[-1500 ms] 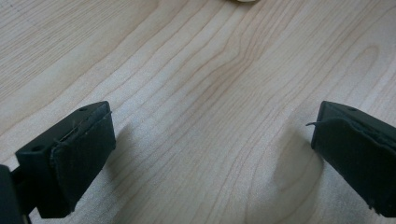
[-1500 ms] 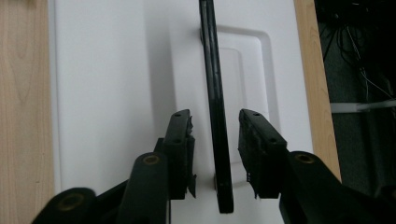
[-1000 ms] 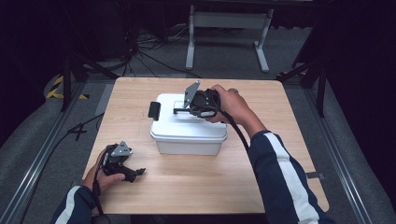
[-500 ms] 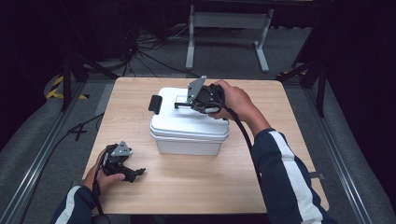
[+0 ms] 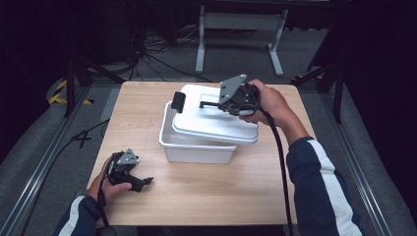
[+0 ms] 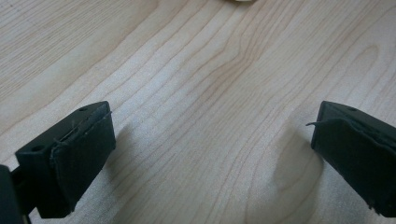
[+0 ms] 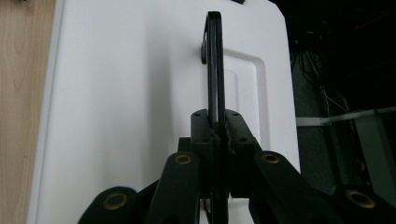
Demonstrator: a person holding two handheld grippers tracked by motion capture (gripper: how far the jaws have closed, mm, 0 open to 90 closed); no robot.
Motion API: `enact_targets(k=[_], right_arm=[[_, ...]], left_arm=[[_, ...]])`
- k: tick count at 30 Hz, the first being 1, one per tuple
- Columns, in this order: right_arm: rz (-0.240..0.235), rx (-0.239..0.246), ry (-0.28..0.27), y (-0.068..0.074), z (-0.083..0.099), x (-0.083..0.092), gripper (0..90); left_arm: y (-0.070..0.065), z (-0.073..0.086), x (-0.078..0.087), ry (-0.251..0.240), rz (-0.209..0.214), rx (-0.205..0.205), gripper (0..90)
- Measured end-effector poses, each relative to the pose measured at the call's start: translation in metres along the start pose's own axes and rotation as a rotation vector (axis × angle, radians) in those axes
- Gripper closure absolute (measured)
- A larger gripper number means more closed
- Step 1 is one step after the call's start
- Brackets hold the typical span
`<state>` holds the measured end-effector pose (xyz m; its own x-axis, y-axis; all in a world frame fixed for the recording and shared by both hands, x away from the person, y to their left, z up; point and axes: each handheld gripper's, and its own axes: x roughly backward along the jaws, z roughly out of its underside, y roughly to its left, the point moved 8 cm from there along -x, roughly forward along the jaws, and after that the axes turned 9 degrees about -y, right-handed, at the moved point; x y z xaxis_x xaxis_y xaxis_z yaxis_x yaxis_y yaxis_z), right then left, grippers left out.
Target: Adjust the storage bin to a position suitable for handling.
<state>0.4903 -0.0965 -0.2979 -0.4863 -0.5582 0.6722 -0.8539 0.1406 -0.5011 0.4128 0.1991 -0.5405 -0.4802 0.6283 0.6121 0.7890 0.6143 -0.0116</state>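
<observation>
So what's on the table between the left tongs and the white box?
Nothing: in the high view, just bare table between the left tongs and the white box.

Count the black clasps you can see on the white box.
1. A single black clasp sits at the left end of the white box, under the raised lid. A matching one at the opposite end may be hidden.

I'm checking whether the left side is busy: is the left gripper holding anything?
No, the left gripper has its jaws wide apart over the bare wooden table.
</observation>
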Motion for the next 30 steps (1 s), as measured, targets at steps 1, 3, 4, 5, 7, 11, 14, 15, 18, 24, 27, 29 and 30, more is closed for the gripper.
enact_targets(k=[1, 3, 4, 5, 7, 11, 14, 15, 18, 24, 27, 29, 30], right_arm=[[0.003, -0.003, 0.002, -0.001, 0.002, 0.003, 84.6], [0.011, -0.006, 0.005, -0.002, 0.010, 0.011, 84.6], [0.018, -0.011, 0.013, -0.003, 0.016, 0.018, 84.6], [0.018, -0.011, 0.013, -0.003, 0.016, 0.018, 84.6], [0.032, -0.022, 0.010, -0.005, 0.027, 0.029, 84.5], [0.048, -0.044, 0.020, -0.007, 0.043, 0.043, 84.5], [0.071, -0.070, 0.011, -0.010, 0.059, 0.057, 84.5], [0.081, -0.082, 0.007, -0.010, 0.066, 0.062, 84.5], [0.093, -0.105, 0.010, -0.010, 0.080, 0.071, 84.5], [0.123, -0.147, 0.033, -0.008, 0.111, 0.089, 84.4], [0.142, -0.174, 0.034, -0.008, 0.125, 0.097, 84.4], [0.149, -0.192, 0.035, -0.007, 0.135, 0.101, 84.4], [0.150, -0.206, 0.041, -0.006, 0.142, 0.103, 84.4]], left_arm=[[0.000, 0.000, 0.000, 0.000, 0.000, 0.000, 0.2], [0.000, 0.000, 0.000, 0.000, 0.000, 0.001, 0.2], [0.000, 0.000, 0.000, 0.000, 0.000, 0.001, 0.2], [0.000, 0.000, 0.000, 0.000, 0.000, 0.001, 0.2], [0.000, 0.000, 0.000, 0.000, 0.000, 0.000, 0.2], [0.000, 0.000, 0.000, 0.000, -0.001, 0.002, 0.2], [0.000, 0.000, 0.000, 0.000, 0.000, 0.002, 0.2], [0.000, 0.000, 0.000, 0.000, 0.000, 0.002, 0.2], [0.000, 0.000, 0.000, 0.000, 0.000, 0.002, 0.2], [0.000, 0.000, 0.000, 0.001, -0.001, 0.000, 0.2], [0.000, 0.000, 0.000, 0.001, -0.001, -0.001, 0.2], [0.000, 0.000, 0.000, 0.001, -0.001, -0.001, 0.2], [0.000, 0.000, 0.000, 0.001, -0.001, -0.001, 0.2]])
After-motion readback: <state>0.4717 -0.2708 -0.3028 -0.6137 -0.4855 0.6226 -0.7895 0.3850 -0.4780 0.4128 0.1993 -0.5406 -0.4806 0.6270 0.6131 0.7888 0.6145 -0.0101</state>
